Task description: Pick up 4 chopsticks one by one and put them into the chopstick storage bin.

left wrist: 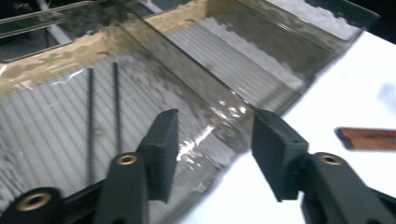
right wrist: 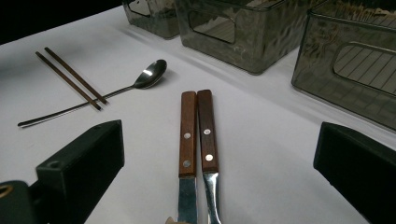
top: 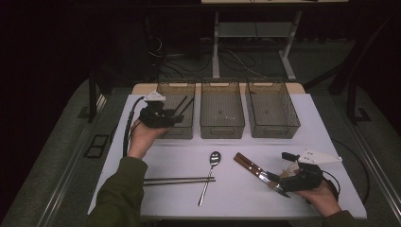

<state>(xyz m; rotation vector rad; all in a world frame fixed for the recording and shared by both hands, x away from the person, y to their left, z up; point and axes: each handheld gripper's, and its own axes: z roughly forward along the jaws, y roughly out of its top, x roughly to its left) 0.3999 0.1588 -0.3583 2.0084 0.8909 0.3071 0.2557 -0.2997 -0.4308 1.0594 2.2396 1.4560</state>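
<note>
My left gripper (top: 177, 115) hangs over the left bin (left wrist: 56, 135), fingers apart and empty, chopsticks (left wrist: 103, 100) lying beneath. Right gripper (top: 279, 182), fingers wide, straddles the two wooden-handled knives (right wrist: 197, 135), ready to take them.

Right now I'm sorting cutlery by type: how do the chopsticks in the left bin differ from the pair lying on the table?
The chopsticks in the left bin lie inside the bin, pointing away from the person; the chopsticks on the table lie crosswise, beneath the spoon's handle. The binned pair sits slightly spread; the table pair lies nearly together. Both are thin, dark, matched pairs.
</note>
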